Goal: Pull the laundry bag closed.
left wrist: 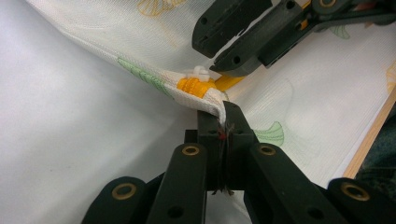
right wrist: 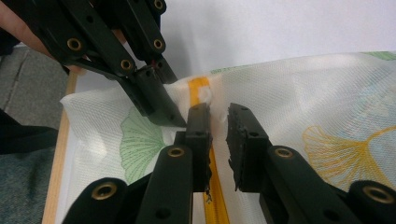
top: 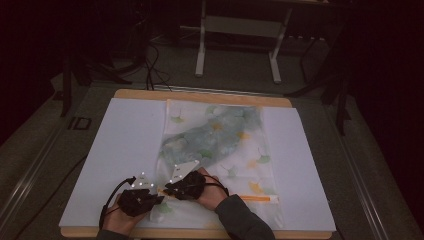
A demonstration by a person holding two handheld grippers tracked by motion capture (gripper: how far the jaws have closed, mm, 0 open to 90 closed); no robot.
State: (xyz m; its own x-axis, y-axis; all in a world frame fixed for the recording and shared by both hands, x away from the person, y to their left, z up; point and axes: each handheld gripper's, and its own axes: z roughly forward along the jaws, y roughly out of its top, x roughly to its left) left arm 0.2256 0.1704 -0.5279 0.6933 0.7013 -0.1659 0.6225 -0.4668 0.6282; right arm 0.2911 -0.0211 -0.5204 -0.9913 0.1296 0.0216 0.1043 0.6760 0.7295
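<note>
Mesh laundry bag (top: 220, 145) is laid on the table (top: 125, 135), its near edge at 6 o'clock pinched by the clamped left tool (left wrist: 223, 122), likely as an anchor, while the right tool (right wrist: 218, 122), jaws narrowly parted, straddles the white zipper pull (right wrist: 205, 95) ungripped.

- I saw the mesh bag (top: 220, 150) lying flat on the sheet (top: 125, 150), which covered the table (top: 200, 95); bare sheet was left and right of the bag.
- Zipper (top: 250, 198) ran along the bag's near edge, its end at the left.
- Left gripper (top: 150, 197) sat at the bag's near-left corner, pinching the fabric just beside the zipper end (left wrist: 196, 86).
- Right gripper (top: 172, 187) was just right of it, touching-close, over the zipper (right wrist: 212, 205), the white pull (right wrist: 205, 95) ahead of its parted jaws.
- A metal stand (top: 240, 45) stood on the floor behind the table.
</note>
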